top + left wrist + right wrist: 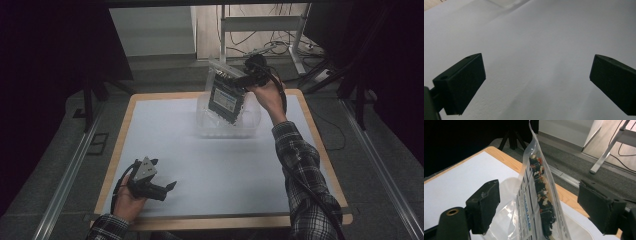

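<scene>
The pouch stands in the tub, light, floppy and slick; take its top seal. Right claw straddles it wide, pads clear; left claw wide, empty.

A white-topped table with a pale wooden rim; beyond its far edge, tangled black cables on the floor.

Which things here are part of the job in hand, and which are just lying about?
In the job: clear pouch of dark contents; clear tub beneath it; right gripper, jaws open either side of the pouch.

Lying about: left gripper, open over the white mat; floor cables.
</scene>
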`<state>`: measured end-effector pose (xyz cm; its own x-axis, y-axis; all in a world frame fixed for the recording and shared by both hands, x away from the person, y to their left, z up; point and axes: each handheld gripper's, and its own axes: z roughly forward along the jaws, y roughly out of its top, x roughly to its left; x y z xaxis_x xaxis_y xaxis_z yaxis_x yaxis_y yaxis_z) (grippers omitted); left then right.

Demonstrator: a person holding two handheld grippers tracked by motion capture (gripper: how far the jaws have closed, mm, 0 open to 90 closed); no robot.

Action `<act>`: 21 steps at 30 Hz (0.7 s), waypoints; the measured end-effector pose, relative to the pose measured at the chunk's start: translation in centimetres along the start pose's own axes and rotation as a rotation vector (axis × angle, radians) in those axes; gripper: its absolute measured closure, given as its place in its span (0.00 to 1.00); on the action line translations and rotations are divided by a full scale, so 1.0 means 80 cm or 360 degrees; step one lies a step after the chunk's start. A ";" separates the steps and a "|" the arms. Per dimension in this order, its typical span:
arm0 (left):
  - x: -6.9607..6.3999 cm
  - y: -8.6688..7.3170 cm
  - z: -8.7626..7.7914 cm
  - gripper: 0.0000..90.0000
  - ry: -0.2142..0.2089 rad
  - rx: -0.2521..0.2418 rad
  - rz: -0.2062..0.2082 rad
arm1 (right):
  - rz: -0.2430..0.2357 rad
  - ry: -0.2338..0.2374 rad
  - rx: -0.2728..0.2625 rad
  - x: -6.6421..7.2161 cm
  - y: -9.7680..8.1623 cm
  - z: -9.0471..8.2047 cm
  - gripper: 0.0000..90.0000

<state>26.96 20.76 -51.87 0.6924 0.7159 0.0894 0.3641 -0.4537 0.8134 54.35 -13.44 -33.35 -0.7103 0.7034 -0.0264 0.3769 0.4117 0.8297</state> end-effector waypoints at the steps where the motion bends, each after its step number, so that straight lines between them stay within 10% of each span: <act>1: 0.000 0.000 0.000 0.00 0.0000 -0.0001 0.0000 | 0.0006 0.0003 -0.0003 0.000 0.000 -0.002 0.20; 21: -0.001 0.001 0.000 0.00 0.0003 0.0007 0.0006 | -0.0013 0.0055 -0.0018 0.009 -0.013 -0.035 0.14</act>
<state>26.92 20.64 -51.84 0.6926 0.7152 0.0935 0.3643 -0.4587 0.8105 51.77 -14.98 -32.63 -0.7337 0.6793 -0.0142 0.3643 0.4110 0.8357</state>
